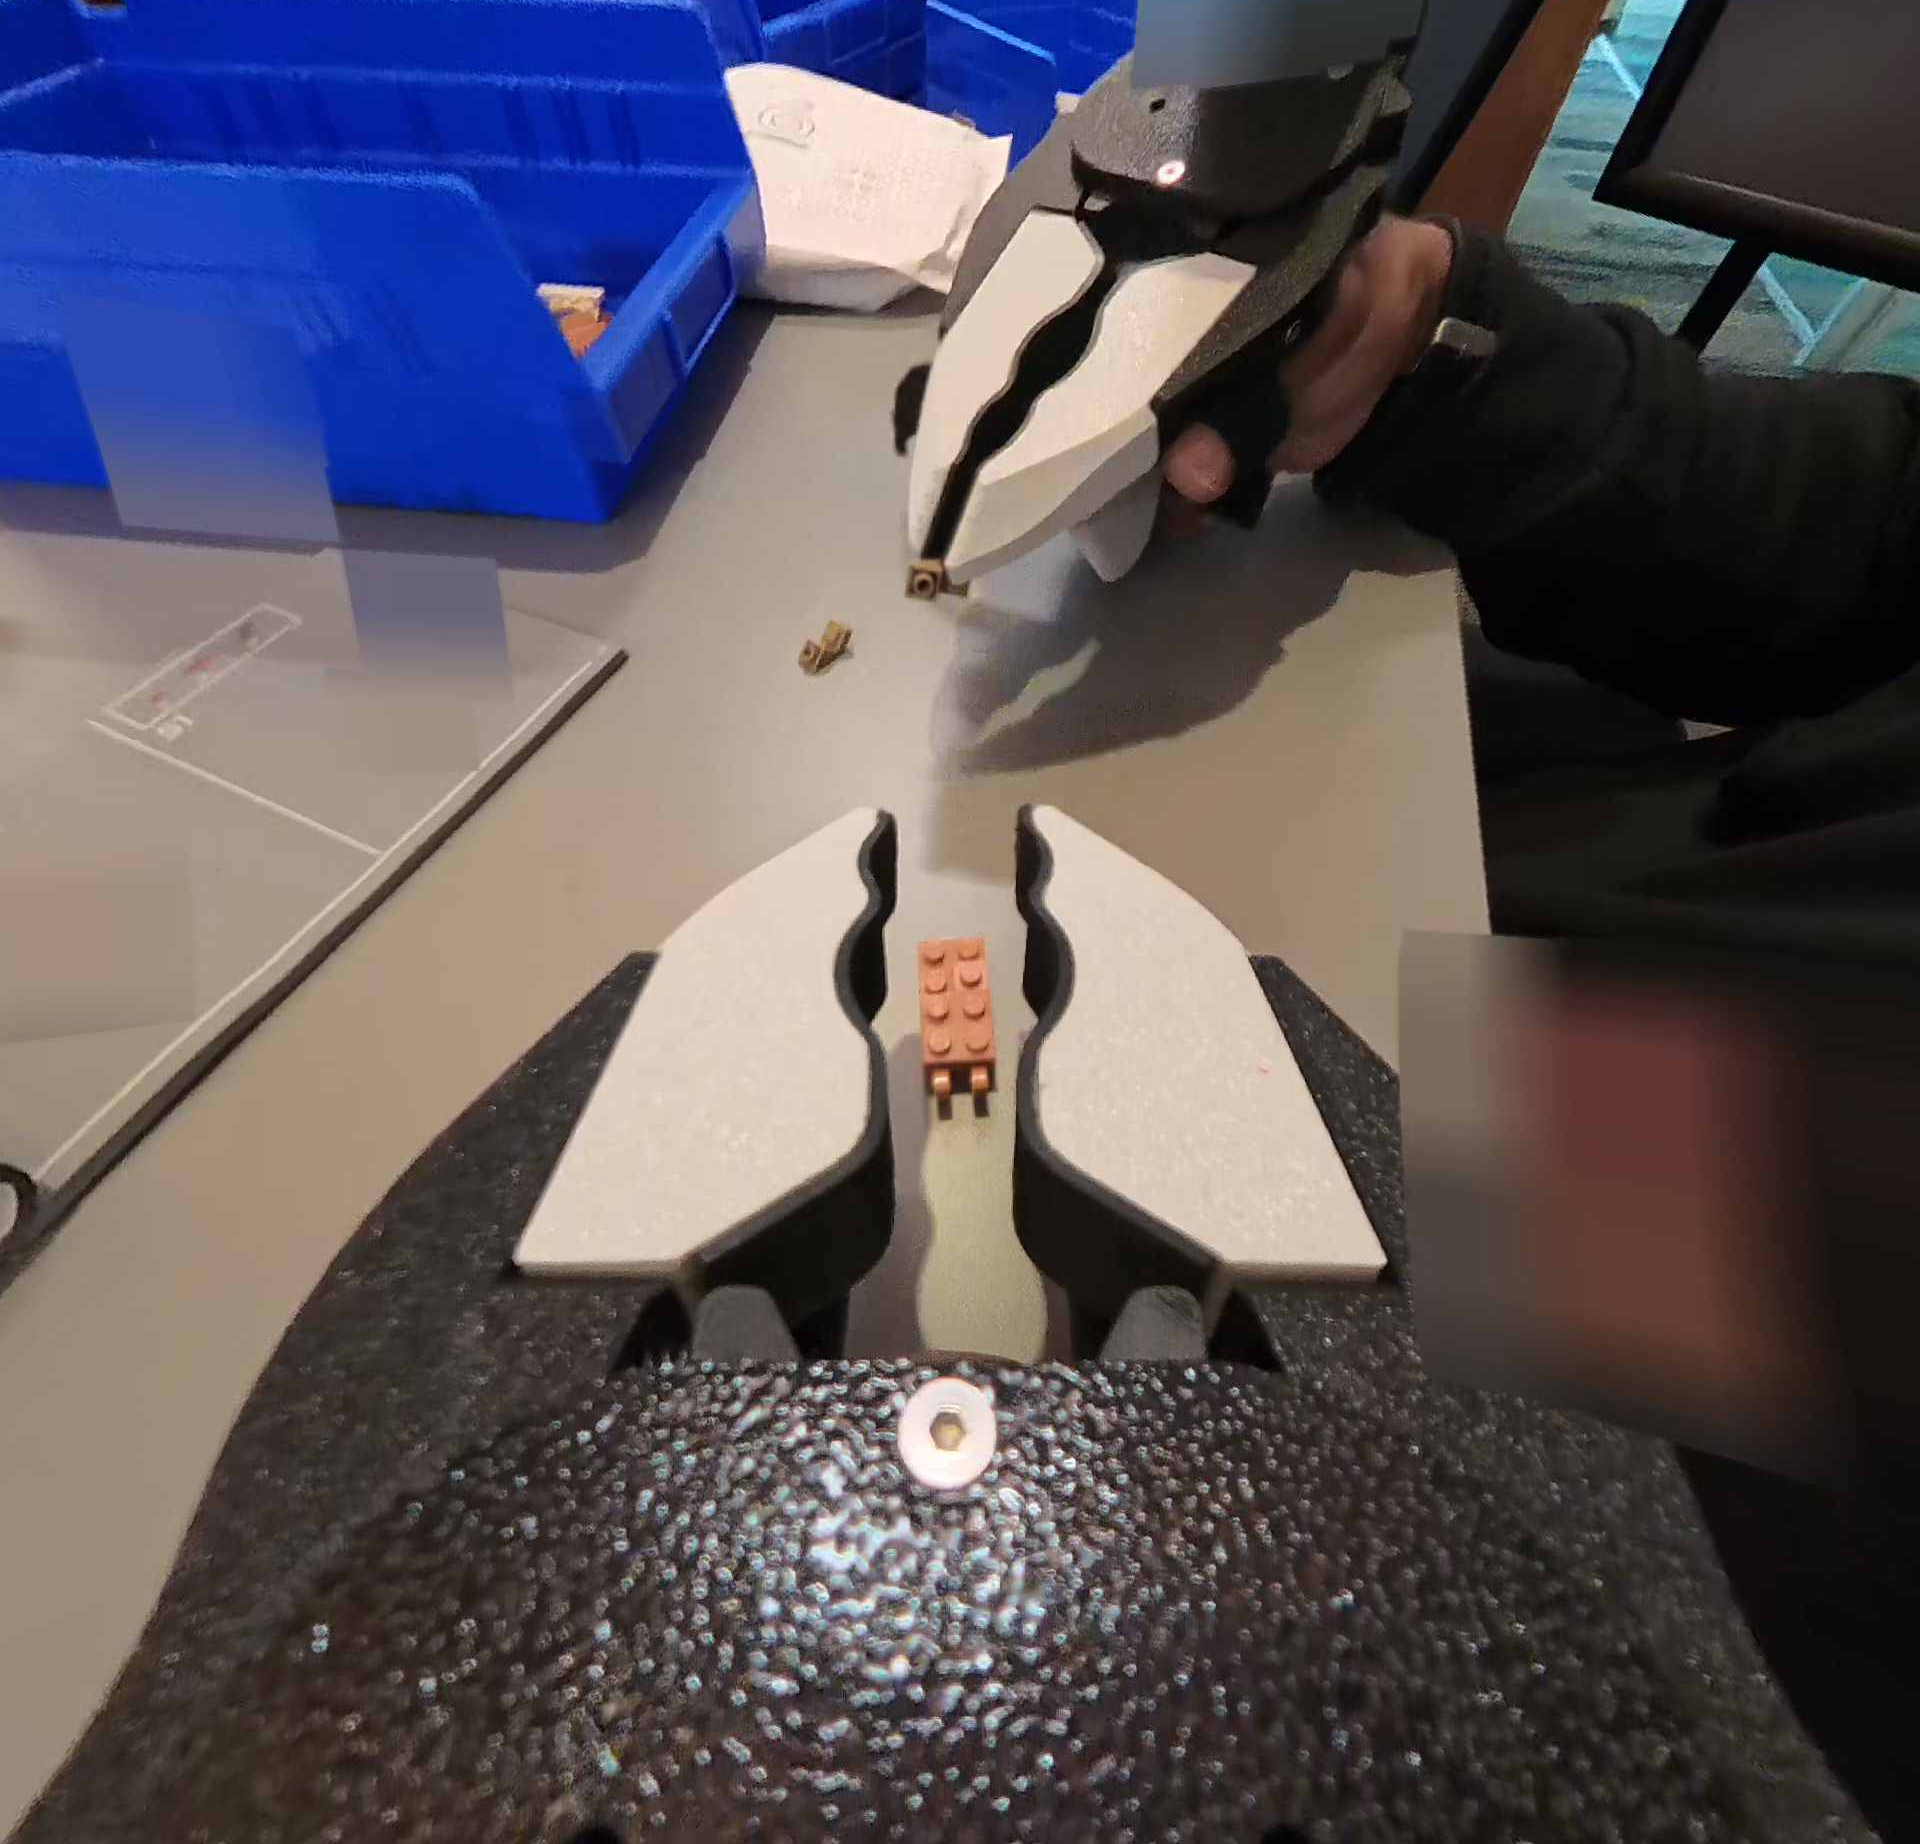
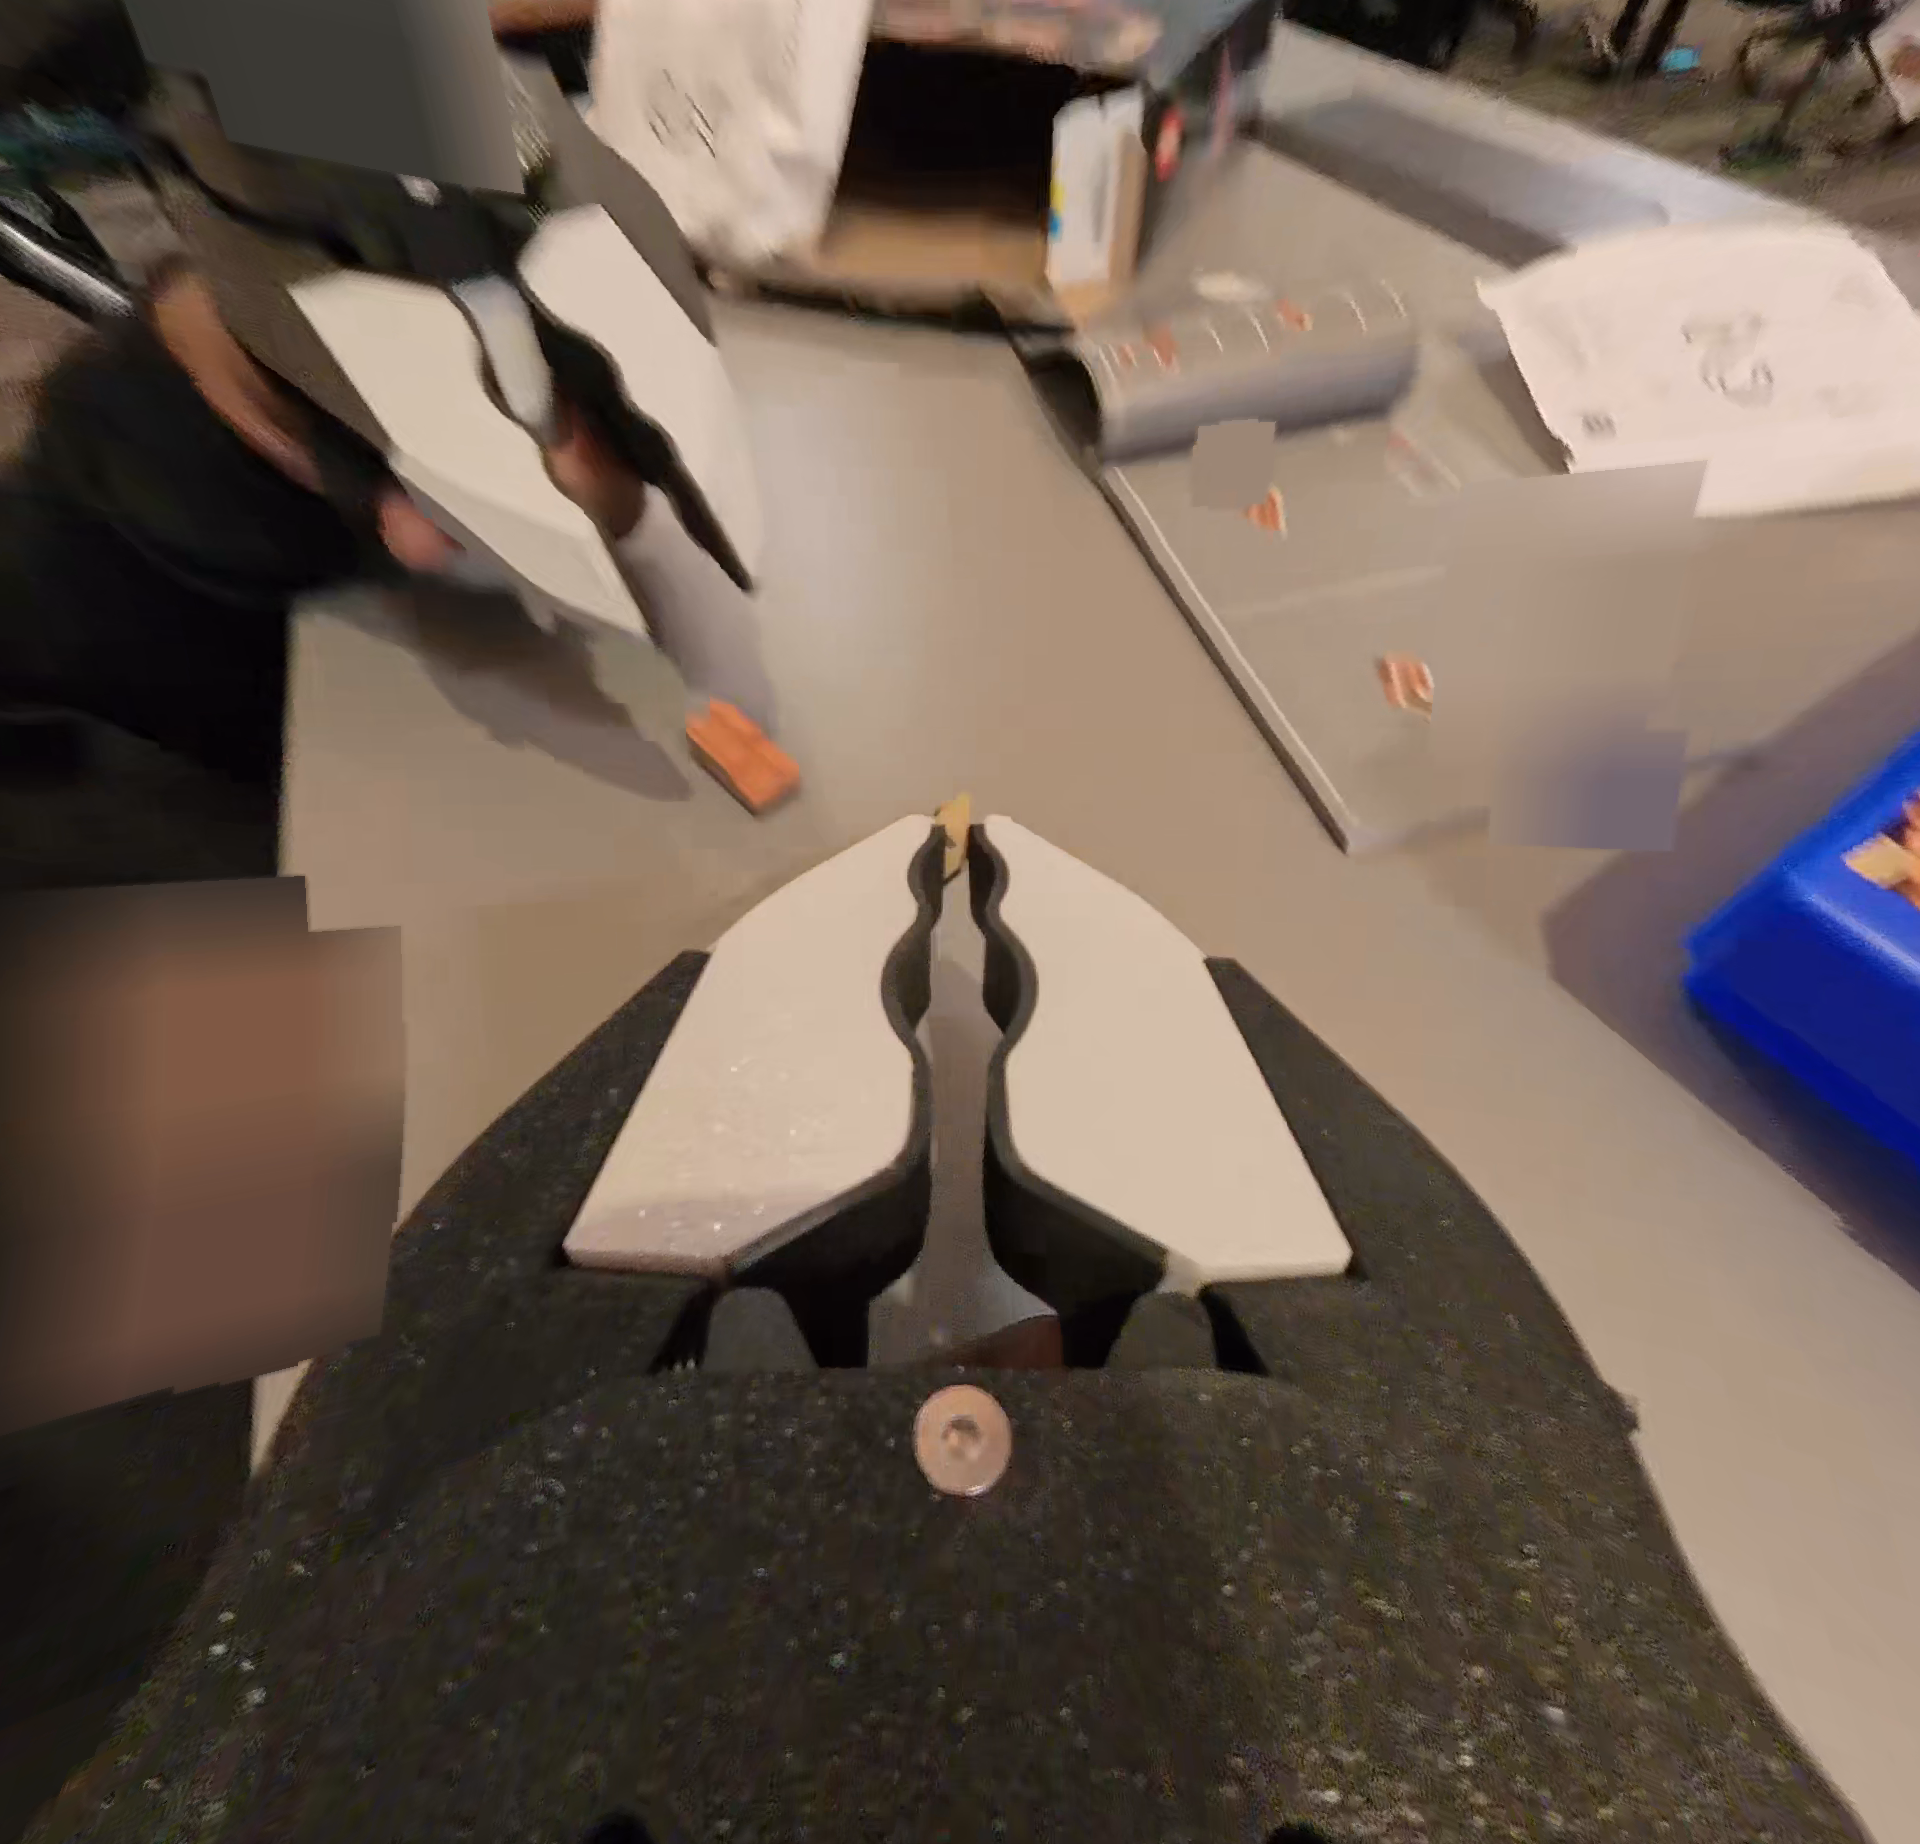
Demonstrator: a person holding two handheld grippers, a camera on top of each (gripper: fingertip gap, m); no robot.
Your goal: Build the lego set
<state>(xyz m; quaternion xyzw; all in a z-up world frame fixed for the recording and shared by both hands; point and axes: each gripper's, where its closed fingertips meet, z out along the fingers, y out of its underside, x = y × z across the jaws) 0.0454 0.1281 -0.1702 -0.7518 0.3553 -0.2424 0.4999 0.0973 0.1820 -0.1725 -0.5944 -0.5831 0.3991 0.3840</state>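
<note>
Left gripper (image 1: 956, 828): jaws stand apart, nothing clamped; it hangs low over the grey tabletop (image 1: 665, 963), near the edge where the person sits.
Orange brick plate (image 1: 956, 1015): lies flat on the tabletop in the gap between the left fingers (image 1: 748, 1046), studs up, with clear space on both sides; neither pad presses on it. From the right wrist view it shows as an orange slab (image 2: 743, 755) just under the left gripper's tips.
Right gripper (image 2: 954, 838): jaws drawn in almost together, pinching a small tan piece (image 2: 954, 838) at the very tips; in the left wrist view that piece (image 1: 925, 581) sits at the tabletop surface, whether touching it I cannot tell.
Second tan piece (image 1: 826, 644): loose on the tabletop, just beside the right gripper's tips, apart from them.
Hand (image 1: 1351, 340): in a dark fingerless glove and dark sleeve, wrapped round the right gripper's handle.
Blue bins (image 1: 364, 267): ranged along the far side of the tabletop; small brown parts show in one.
Grey booklet (image 1: 260, 807): open flat beside the bins.
White paper bag (image 1: 862, 194): crumpled, behind the right gripper.
</note>
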